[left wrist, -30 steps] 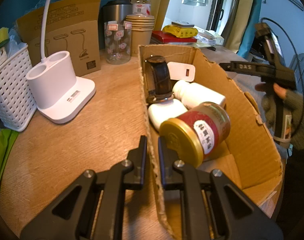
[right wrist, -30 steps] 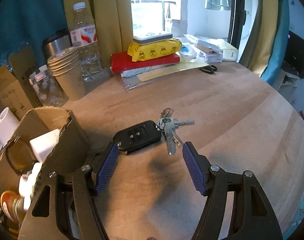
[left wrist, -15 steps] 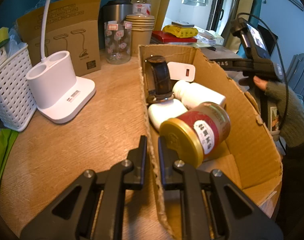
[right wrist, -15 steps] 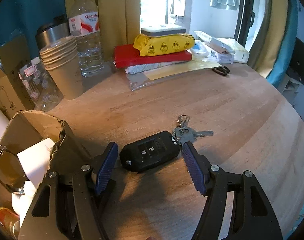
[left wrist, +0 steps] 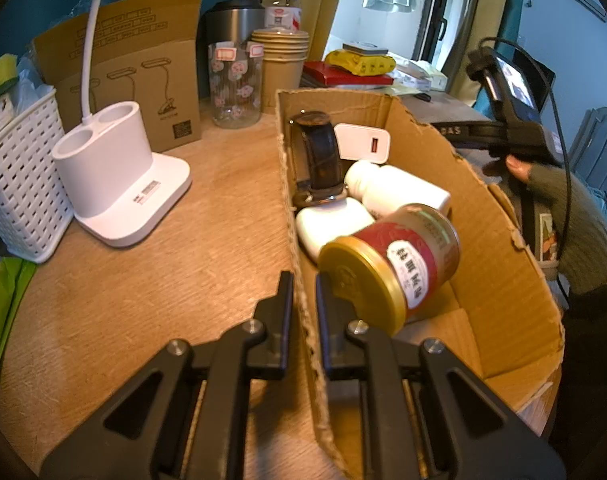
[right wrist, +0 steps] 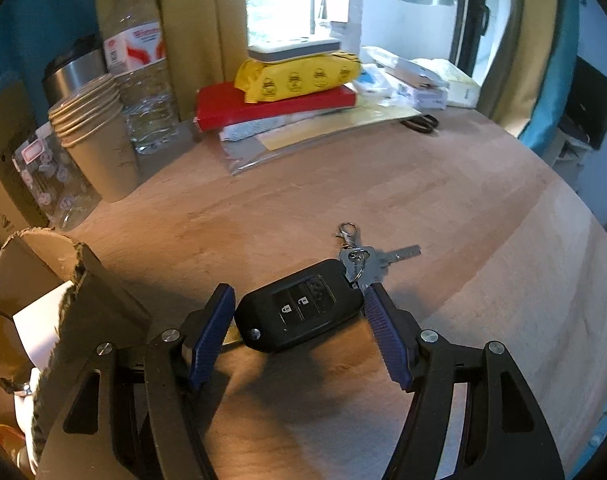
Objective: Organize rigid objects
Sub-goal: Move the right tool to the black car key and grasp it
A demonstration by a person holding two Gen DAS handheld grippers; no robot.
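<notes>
Right gripper (right wrist: pixel 299 320), as we see it, stands spread around the car key (right wrist: pixel 299 314) lying on the wooden table (right wrist: pixel 443 208) right of the cardboard box (left wrist: pixel 499 280), while our left gripper (left wrist: pixel 304 296) pinches the box's near-left wall.

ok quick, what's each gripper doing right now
Left gripper: shut on the cardboard box wall.
Right gripper: open, fingers either side of the car key on the table, not yet gripping.
</notes>
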